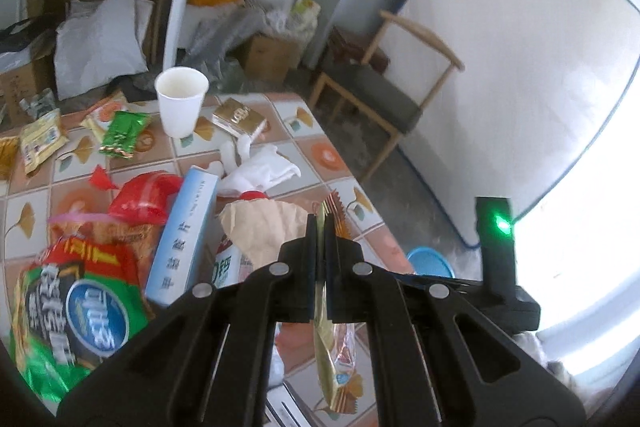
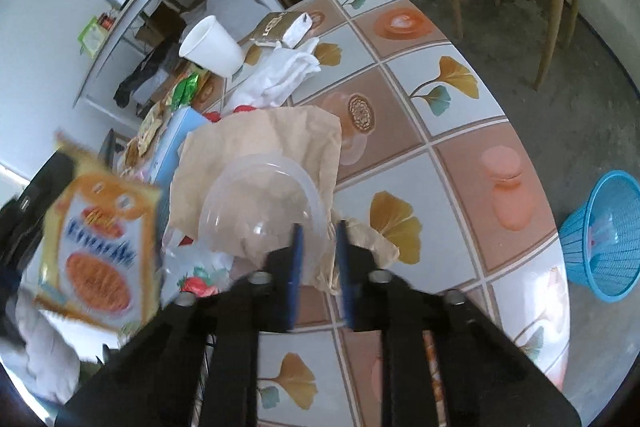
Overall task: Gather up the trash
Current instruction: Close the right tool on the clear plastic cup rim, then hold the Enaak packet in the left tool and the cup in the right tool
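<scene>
1. My left gripper (image 1: pixel 320 227) pointed down at a slant over the table's (image 1: pixel 320 155) near edge. Its fingers were pressed together on a gold snack packet (image 1: pixel 334 355), which hung below them, clear of the tabletop.
2. My right gripper (image 2: pixel 318 231) tilted more steeply over the middle of the table. Its blue pads (image 2: pixel 295 259) stood apart, with the near rim of a clear bowl (image 2: pixel 256 195) between them. I could not tell that either pad pressed on it.
3. The blue basket (image 2: pixel 608 247) sat on the floor just past the table's edge, tipped with its mouth towards me. Something pale lay inside, too faint to name.
4. The bowl rested on a crumpled brown bag (image 2: pixel 280 131) and looked empty.
5. The paper cup (image 1: pixel 180 107) stood upright at the far side of the table. Nothing showed in it.
</scene>
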`<state>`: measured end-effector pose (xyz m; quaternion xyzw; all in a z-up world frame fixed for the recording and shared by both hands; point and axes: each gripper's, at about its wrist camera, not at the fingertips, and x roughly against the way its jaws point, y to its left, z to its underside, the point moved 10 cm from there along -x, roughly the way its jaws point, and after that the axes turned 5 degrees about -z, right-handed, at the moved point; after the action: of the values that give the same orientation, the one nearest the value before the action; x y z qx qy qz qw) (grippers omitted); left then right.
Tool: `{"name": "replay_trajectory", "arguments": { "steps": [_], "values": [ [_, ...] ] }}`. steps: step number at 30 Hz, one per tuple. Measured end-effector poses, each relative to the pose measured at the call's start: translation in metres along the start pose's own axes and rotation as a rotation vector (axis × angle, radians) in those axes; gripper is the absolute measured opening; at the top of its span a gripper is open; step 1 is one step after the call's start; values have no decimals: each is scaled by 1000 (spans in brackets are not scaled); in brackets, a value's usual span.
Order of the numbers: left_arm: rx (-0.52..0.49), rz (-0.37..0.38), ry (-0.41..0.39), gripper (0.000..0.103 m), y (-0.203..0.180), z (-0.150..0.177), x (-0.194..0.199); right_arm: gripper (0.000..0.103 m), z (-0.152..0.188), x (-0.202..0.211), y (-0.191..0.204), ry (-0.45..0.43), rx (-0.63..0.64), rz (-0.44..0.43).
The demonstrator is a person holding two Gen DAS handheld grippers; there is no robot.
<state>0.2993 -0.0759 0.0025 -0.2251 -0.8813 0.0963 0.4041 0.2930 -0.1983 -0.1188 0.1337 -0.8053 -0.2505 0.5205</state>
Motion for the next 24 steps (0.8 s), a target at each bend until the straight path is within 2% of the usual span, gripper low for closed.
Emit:
{"name": "replay_trajectory", "arguments": {
  "steps": [5,12,18,24],
  "values": [
    [7,-25,-73,2,-1,3,31,5,-1,10,8,-66,6,22],
    [36,14,-140,2,-10,6,67,5,0,45,10,-161,-17,17],
    [42,41,-155,2,-20,10,77,5,3,81,4,-220,-60,-33],
    [59,65,-158,2,-21,18,83,5,11,116,-11,-242,-148,-125]
  ]
}}
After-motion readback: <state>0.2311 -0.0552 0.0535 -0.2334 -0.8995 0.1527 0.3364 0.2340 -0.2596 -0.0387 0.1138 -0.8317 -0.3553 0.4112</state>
